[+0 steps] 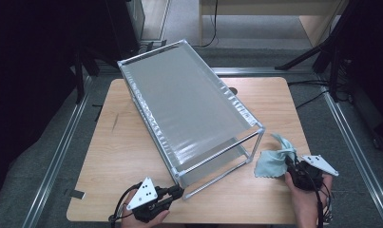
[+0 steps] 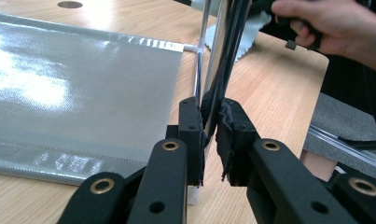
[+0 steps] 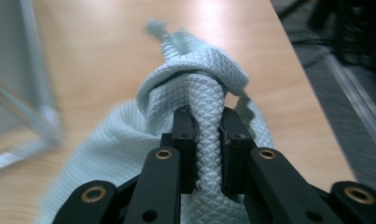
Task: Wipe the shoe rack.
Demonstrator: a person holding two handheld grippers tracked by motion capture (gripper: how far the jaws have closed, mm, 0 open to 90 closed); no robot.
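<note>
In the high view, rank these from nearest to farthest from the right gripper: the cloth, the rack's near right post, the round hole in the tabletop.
From the right gripper:
1. Light blue cloth, pinched in its jaws.
2. Rack's near right post, just left of the cloth.
3. Round hole, far side, behind the rack.

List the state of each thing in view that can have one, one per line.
Rack: standing on the table, set at an angle, its near corner post clamped.
Cloth: crumpled, pinched at a fold, partly resting on the table.
Left gripper: jaws shut on the rack's post.
Right gripper: jaws shut on the cloth.
</note>
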